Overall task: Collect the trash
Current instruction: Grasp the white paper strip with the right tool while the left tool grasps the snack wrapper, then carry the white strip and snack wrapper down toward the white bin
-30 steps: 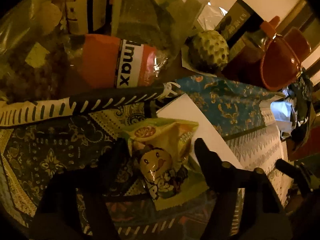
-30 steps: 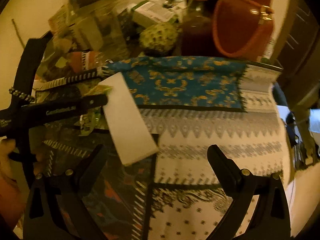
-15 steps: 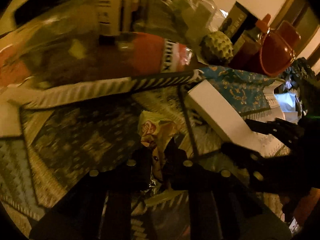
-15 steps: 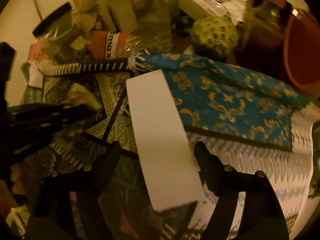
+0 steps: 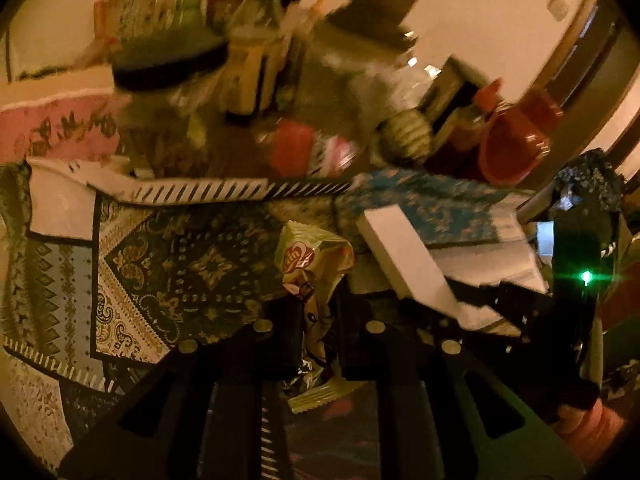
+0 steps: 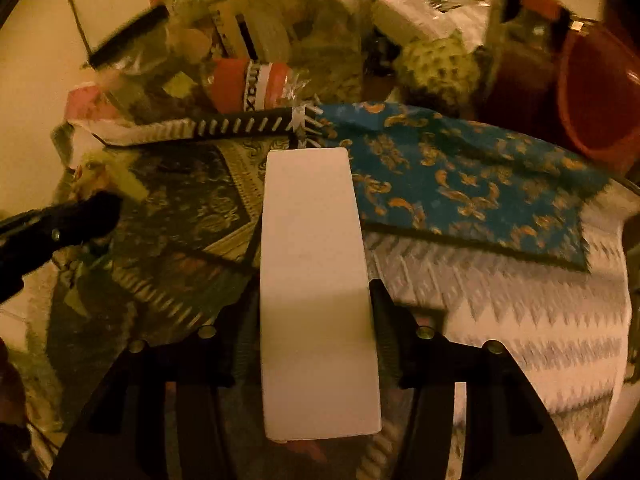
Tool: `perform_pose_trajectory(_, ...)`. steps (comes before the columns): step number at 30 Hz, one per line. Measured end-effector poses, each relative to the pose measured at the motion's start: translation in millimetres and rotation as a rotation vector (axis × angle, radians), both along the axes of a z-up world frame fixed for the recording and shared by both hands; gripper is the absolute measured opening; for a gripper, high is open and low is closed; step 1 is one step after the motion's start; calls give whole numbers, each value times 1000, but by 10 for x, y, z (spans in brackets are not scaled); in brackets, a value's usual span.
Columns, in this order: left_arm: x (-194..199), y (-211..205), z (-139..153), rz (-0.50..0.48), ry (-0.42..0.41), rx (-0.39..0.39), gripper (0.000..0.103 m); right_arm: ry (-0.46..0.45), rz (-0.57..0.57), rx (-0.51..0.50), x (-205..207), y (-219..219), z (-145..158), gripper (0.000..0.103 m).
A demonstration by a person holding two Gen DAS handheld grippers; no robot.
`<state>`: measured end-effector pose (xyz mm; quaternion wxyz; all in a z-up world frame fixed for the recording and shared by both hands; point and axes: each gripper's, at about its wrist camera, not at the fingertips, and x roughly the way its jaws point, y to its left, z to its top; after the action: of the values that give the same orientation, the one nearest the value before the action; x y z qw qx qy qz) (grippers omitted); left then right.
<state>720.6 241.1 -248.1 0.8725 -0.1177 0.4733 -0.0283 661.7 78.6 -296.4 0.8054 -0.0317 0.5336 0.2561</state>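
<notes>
The left gripper is clenched on a crumpled yellow-green snack wrapper, whose printed top sticks up past the fingers just left of the white box. The right gripper grasps that white box, its two fingers pressed against the box's long sides, the box's far end pointing toward the back of the table.

Under the white box lies a patchwork of patterned cloths: a dark paisley one to its left, a blue cloth with gold motifs to its right, and a pale zigzag-patterned one nearer the camera on the right. A black-and-white striped border runs across just beyond the box's far end. A plain cream wall rises behind the clutter.

Beyond the white box stand clear jars and bags, contents too blurred to name, an orange packet, a bumpy green fruit, and to the right a red plastic pitcher.
</notes>
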Motion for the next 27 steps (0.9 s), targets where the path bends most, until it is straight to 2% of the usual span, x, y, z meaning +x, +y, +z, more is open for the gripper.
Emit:
perform_pose_trajectory(6,-276,-456,497,-28,-101,23,12,-46,-92,70,-372,-529,470,49)
perform_pose_trajectory(12,-696,-1005,916,-29,-192,52,12,-204,-154,135,-670,-1147,1191,49)
perform_pose_trajectory(17,-1242,-1413,1278,11,-270,54,12,-317,-157,188,-1042,-1654,1676,49)
perform_pose_trajectory(21,-1677,-1683,1492,42,-325,93,12,-407,-144,220,-1429,-1940,1997,49)
perform_pose_trajectory(27,-2221,-1897,1820,59,-398,111,12,-462,-122,233,-1851,-2136,2303,49)
